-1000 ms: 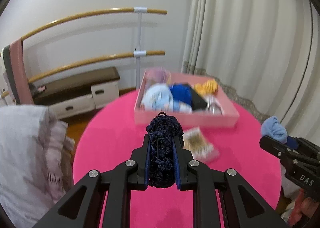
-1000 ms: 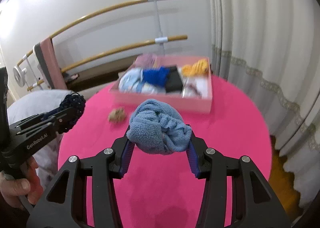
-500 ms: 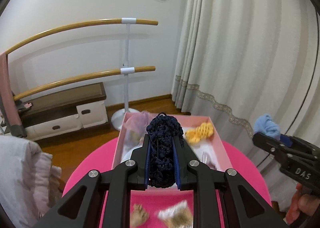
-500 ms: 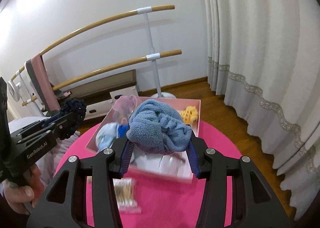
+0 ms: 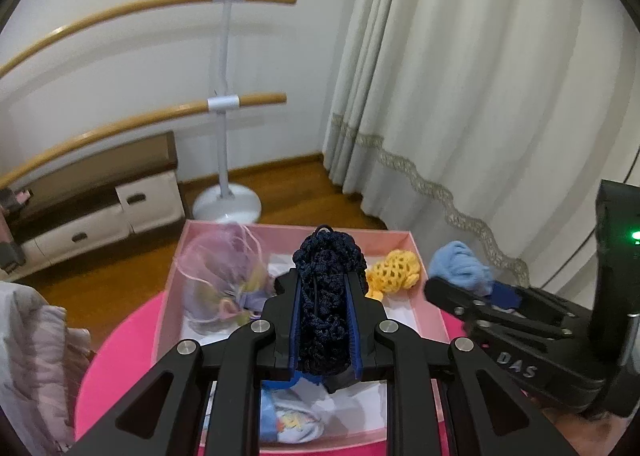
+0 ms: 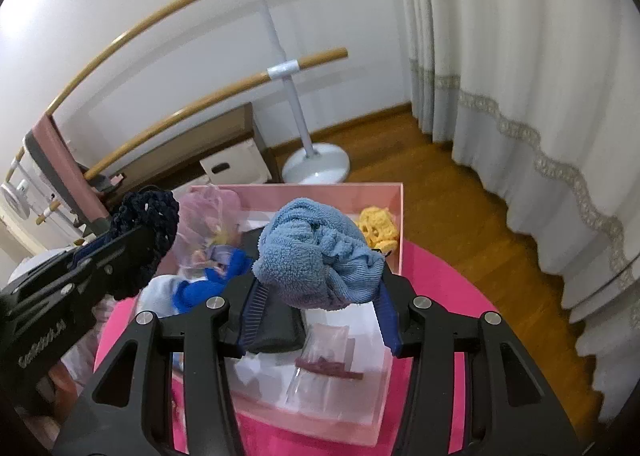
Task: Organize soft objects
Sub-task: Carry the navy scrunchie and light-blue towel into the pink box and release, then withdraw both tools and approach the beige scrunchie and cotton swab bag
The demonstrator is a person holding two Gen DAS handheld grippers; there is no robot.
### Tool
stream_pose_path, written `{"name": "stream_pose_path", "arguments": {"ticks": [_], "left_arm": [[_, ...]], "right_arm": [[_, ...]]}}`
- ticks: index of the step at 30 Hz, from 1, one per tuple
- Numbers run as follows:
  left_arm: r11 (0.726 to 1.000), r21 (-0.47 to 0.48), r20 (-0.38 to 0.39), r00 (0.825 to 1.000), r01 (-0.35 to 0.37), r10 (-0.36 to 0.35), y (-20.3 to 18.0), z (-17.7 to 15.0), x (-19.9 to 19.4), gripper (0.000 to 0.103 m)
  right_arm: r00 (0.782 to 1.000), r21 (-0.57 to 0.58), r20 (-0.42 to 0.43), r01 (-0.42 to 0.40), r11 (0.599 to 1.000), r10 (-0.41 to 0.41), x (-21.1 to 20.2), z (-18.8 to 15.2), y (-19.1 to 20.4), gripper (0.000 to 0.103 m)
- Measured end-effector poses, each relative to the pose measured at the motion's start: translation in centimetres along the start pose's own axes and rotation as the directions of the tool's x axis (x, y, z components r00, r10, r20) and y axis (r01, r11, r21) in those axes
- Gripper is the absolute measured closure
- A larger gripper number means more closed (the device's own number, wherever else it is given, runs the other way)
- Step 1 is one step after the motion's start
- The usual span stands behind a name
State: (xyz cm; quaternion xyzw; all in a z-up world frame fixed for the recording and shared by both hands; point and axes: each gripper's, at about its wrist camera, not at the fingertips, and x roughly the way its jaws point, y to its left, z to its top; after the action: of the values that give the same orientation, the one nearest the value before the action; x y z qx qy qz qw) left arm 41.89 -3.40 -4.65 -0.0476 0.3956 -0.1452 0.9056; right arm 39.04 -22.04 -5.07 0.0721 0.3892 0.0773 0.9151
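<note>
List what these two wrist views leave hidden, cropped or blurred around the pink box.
- Pink box, near end: left wrist view, hidden behind the left claw and its navy crochet piece.
- Black item: right wrist view, mostly behind the right claw and blue towel.
- Sheer pouch: blurred, contents unclear.
- Pink table: cut off by the lower edge.

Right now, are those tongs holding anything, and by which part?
Left tongs clamp a dark-blue crocheted piece around its lower half. Right tongs pinch a light-blue fleece bundle by its sides.
</note>
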Motion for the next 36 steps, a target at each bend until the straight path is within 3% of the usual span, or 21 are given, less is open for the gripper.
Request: {"name": "stream_pose_path", "arguments": {"ticks": [6,9,12,13,15,17,18,20,23,27,32,36], "left_arm": [[1.0,-0.019,-0.064,0.998,-0.009,0.008,0.3,3.2,5.0,0.085],[1.0,-0.01,-0.095,0.995,-0.01,0.009,-0.2,4.6,7.2,0.079],[1.0,0.004,-0.095,0.995,-0.026,0.027,-0.4,5.0,7.9,0.047],[0.999,0.009,-0.052,0.998,-0.038,0.039,-0.5,4.8,7.5,0.039],[0.999,0.012,-0.031,0.998,-0.047,0.047,-0.5,4.9,7.1,0.03],[0.998,0.004,-0.005,0.998,-0.058,0.058,-0.2,5.3,6.2,0.018],[0.998,0.002,0.012,0.998,-0.066,0.066,-0.2,5.2,5.7,0.014],[0.996,0.002,0.062,0.994,-0.093,0.092,0.0,5.5,4.3,0.003],[0.988,0.008,0.122,0.981,-0.155,0.153,-0.3,5.5,2.5,0.0],[0.976,0.02,0.181,0.961,-0.215,0.207,-0.9,5.5,-0.1,0.0],[0.968,0.022,0.245,0.94,-0.248,0.236,-1.8,3.8,-4.0,0.0],[0.972,0.001,0.281,0.933,-0.235,0.225,-1.7,1.5,-7.1,0.0]], "right_arm": [[0.999,0.033,-0.034,-0.001,0.999,0.002,2.4,0.1,-1.2,0.057],[0.999,0.044,-0.048,0.003,0.999,-0.001,3.0,0.2,-1.4,0.051],[0.998,0.059,-0.056,0.003,0.998,0.0,3.3,0.1,-1.5,0.042],[0.999,0.064,-0.054,0.005,0.998,-0.001,3.3,0.0,-1.6,0.036],[0.999,0.076,-0.05,0.005,0.997,-0.001,3.1,-0.1,-1.8,0.028],[0.999,0.088,-0.037,0.005,0.996,-0.002,2.6,-0.3,-2.1,0.005],[1.0,0.093,-0.027,0.004,0.996,-0.002,2.3,-0.3,-2.3,0.0],[1.0,0.099,-0.012,0.004,0.995,-0.003,1.5,-0.5,-2.2,0.0],[0.998,0.088,0.014,0.053,0.995,-0.055,0.0,-0.9,-1.6,0.0],[0.998,0.115,0.045,0.035,0.993,-0.041,-2.2,-1.4,-1.3,0.0],[0.994,0.088,0.097,0.041,0.995,-0.05,-6.0,-2.6,0.3,0.0],[0.987,0.064,0.152,0.038,0.997,-0.047,-9.6,-4.4,2.0,0.0]]}}
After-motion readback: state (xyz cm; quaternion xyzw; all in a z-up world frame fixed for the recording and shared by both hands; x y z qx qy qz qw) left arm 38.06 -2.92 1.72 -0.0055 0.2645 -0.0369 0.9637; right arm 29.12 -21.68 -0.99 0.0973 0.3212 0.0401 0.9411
